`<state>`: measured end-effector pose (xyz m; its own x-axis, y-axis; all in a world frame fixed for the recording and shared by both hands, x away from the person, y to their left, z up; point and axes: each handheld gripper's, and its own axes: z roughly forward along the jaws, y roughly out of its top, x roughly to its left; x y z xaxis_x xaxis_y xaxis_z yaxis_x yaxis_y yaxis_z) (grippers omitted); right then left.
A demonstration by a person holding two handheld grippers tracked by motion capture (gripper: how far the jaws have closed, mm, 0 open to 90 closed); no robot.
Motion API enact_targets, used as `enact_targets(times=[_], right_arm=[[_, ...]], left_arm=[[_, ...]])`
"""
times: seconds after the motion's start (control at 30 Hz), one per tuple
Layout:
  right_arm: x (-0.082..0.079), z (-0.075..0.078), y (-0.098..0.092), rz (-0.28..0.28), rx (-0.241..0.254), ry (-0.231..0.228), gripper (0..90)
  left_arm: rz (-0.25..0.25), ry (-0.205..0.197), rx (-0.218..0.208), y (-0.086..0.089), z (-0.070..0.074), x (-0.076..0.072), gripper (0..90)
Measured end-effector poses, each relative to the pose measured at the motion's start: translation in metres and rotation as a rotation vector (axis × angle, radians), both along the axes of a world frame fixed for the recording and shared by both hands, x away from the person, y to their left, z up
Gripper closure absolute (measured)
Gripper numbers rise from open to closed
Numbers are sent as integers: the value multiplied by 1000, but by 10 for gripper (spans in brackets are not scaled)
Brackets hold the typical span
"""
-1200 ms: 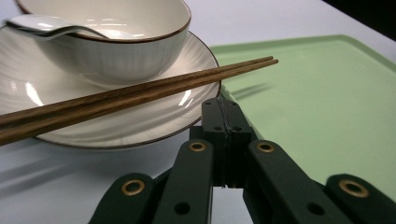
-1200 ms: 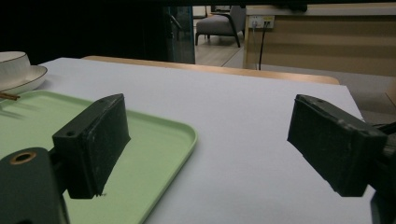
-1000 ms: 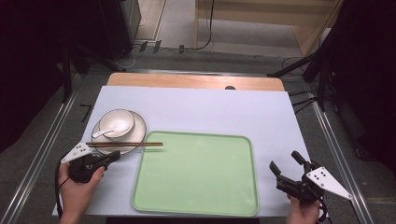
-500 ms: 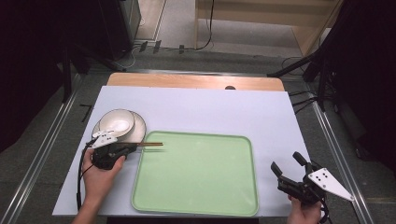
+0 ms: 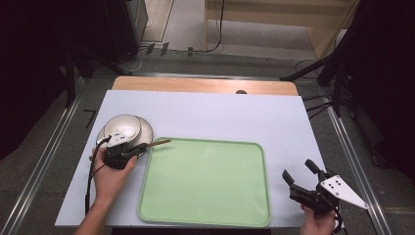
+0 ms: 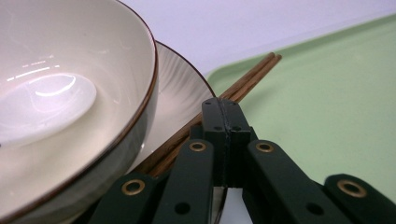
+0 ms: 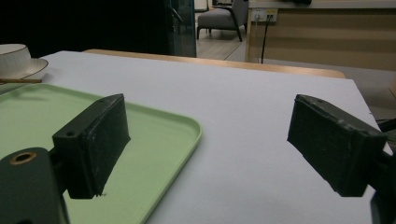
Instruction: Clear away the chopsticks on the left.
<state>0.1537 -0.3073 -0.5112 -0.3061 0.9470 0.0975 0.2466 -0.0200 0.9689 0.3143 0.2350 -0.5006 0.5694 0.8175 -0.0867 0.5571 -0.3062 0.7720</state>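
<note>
Left gripper (image 5: pixel 139 148) jaws pressed together, empty, just above chopsticks (image 5: pixel 157 143) lying on plate (image 5: pixel 146 131) rim beside bowl (image 5: pixel 122 129), tips over green tray (image 5: pixel 205 215) edge; right gripper (image 5: pixel 299 177) jaws spread, empty, right of tray; no readable writing

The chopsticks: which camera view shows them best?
The left gripper view: the chopsticks run close and sharp from the plate onto the tray. In the high view they are small; in the right gripper view, a distant sliver.

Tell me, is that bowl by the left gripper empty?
No. The bowl stands upright on a plate with a white spoon inside; no food shows.
</note>
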Motion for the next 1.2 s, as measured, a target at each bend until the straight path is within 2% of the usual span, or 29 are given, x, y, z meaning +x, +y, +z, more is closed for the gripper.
enact_targets(times=[0.07, 0.2, 0.3, 0.53, 0.57, 0.67, 0.77, 0.83, 0.93, 0.97, 1.03, 1.07, 1.1, 1.13, 1.17, 1.2], right_arm=[[1, 0, 1, 4, -6, 1, 130], [1, -1, 1, 5, -6, 7, 130], [2, -2, 1, 4, -8, 13, 130], [3, -4, 0, 7, -10, 18, 130], [3, -4, 0, 4, -8, 19, 130], [3, -4, -1, 2, -7, 19, 130], [3, -4, -1, 2, -6, 20, 130], [2, -4, 0, 3, -6, 19, 130], [2, -4, -1, 2, -8, 17, 130], [2, -4, -1, 1, -9, 17, 130], [2, -4, -1, -3, -6, 21, 130], [2, -4, -1, -3, -5, 20, 130], [2, -4, -1, 0, -5, 18, 130], [2, -4, -1, 0, -5, 18, 130], [2, -4, 0, 6, -10, 21, 130], [2, -4, 0, 6, -10, 21, 130]], left_arm=[[17, -2, 11, -3, -1, 4, 900], [42, 2, 7, -7, -1, 8, 894], [58, -6, 26, -11, -2, 11, 890], [63, -21, 64, -16, -4, 12, 884], [54, -15, 40, -13, -1, 10, 837], [49, -13, 28, -10, 2, 8, 787], [34, -19, 5, -3, 6, 2, 773], [16, -26, -32, 9, 11, -6, 774], [10, -33, -41, 16, 13, -11, 779], [-7, -30, -58, 24, 15, -16, 779], [-7, -29, -77, 41, 16, -24, 779], [-7, -29, -77, 41, 16, -24, 778], [-12, -33, -63, 51, 18, -27, 777], [-12, -33, -63, 51, 18, -27, 776], [-13, -42, -62, 63, 21, -30, 777], [-13, -42, -62, 63, 21, -30, 777]])
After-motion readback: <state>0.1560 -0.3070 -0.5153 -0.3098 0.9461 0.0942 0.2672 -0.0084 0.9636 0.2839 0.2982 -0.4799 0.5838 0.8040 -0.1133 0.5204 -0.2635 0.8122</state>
